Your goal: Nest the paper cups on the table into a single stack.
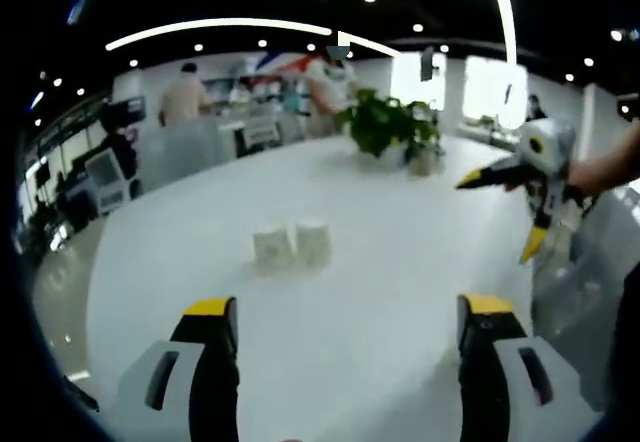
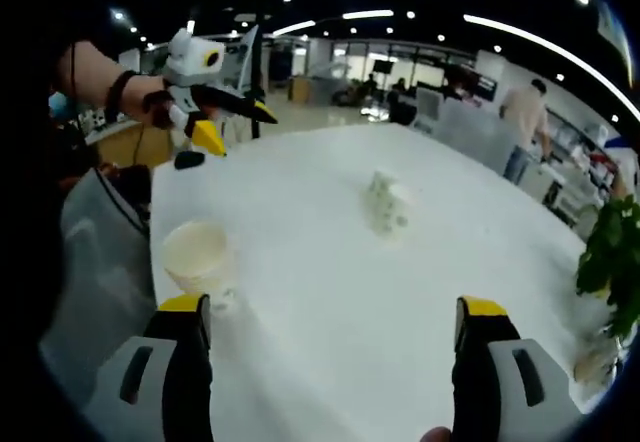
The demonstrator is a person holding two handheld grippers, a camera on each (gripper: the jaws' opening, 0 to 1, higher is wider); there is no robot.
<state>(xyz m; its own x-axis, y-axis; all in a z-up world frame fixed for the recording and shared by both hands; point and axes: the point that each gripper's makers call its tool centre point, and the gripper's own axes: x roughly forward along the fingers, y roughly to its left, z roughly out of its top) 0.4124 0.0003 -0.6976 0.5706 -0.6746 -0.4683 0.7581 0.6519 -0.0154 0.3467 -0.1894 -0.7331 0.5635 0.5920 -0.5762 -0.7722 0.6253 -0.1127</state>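
Holding both grippers above the white table point(image 1: 400, 262), jaws spread wide, nothing between them. My left gripper point(image 1: 348, 324) faces two paper cups point(image 1: 292, 245) standing side by side, nearly touching, mid-table. My right gripper point(image 2: 332, 324) sees that pair farther off, plus one open cup point(image 2: 198, 252) (mouth up) near the table edge just past its left jaw. A potted plant point(image 1: 388, 127) sits beyond the cups. People stand in the background.

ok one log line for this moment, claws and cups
left claw: open, empty | right claw: open, empty | two cups: mid-table, side by side | third cup: near table edge | none nested
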